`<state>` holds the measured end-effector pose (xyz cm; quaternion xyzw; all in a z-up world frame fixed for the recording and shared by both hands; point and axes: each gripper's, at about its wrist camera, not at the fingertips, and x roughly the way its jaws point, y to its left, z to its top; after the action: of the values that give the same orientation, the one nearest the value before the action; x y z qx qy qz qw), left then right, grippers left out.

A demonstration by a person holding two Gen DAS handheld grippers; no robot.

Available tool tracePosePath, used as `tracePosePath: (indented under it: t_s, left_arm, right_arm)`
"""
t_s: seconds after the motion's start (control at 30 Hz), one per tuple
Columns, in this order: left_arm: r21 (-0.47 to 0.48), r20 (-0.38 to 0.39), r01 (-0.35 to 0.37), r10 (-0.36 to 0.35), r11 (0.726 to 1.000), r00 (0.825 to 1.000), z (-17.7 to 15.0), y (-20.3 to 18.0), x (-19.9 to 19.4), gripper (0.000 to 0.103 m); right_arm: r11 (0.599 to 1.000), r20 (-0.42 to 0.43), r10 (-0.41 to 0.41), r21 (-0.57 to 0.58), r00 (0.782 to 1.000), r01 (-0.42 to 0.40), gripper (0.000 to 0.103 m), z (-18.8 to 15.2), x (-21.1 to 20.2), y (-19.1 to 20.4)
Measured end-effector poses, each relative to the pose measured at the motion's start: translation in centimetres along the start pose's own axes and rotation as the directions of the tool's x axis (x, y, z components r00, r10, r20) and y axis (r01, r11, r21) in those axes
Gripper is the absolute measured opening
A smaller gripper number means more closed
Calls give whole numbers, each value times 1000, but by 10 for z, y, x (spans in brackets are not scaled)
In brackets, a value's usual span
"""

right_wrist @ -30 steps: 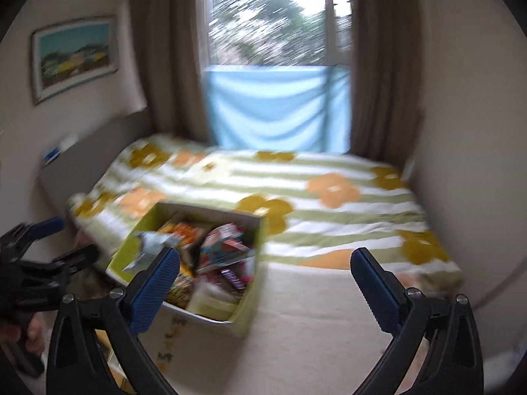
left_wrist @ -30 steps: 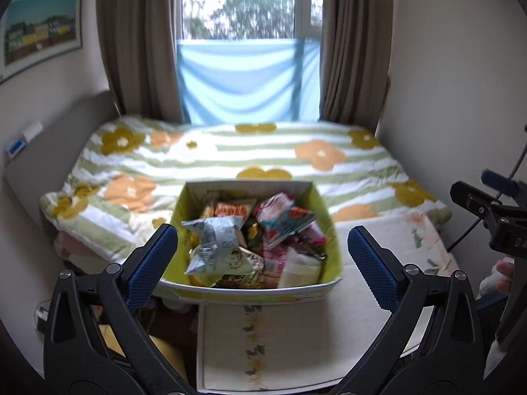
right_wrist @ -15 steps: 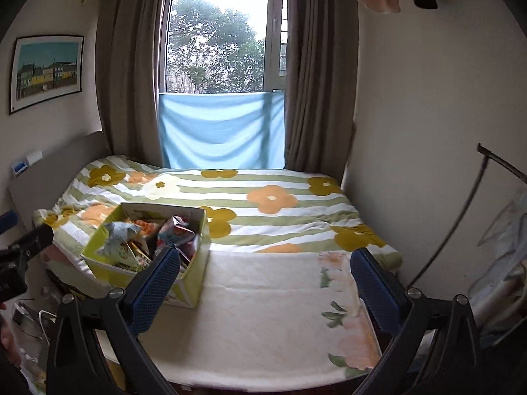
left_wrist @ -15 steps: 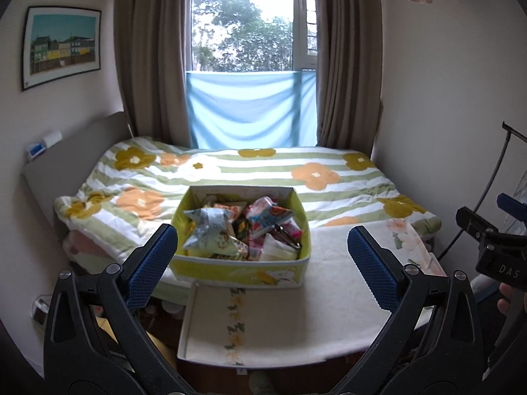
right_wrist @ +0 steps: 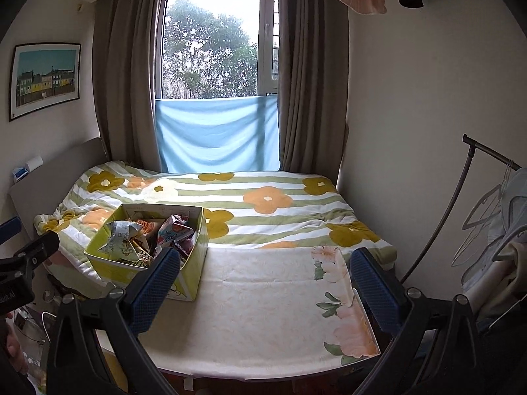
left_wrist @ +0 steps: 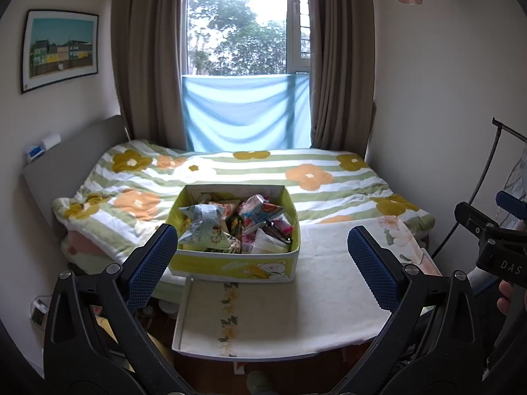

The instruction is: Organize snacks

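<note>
A yellow-green cardboard box full of snack packets sits at the far left of a cloth-covered table; it also shows in the right wrist view. My left gripper is open and empty, held back from the box. My right gripper is open and empty over the table's front, to the right of the box. Each gripper shows at the edge of the other's view.
The table has a cream cloth with flowers. Behind it lies a bed with a striped flowered quilt. A clothes rack with hangers stands at the right. Curtains and a window are at the back.
Both grippers have pulled back and up from the box, so it looks smaller and farther. The right view has swung right. Both stay open.
</note>
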<state>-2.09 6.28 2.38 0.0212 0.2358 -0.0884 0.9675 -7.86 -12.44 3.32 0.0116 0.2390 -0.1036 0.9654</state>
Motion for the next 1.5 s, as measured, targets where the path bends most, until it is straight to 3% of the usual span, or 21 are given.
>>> tracePosePath:
  t_s: [0.6,1.5]
  left_arm:
    - [-5,2,11,-11,1000,1000,3,1,1,103]
    - [-15,-36,-41,41,999,999,3,6,15,103]
  right_arm:
    - [1000,22,15,10,1000,-16,103,2,-3,2]
    - [999,-1,29,14,1000,-29,103,-1,5,8]
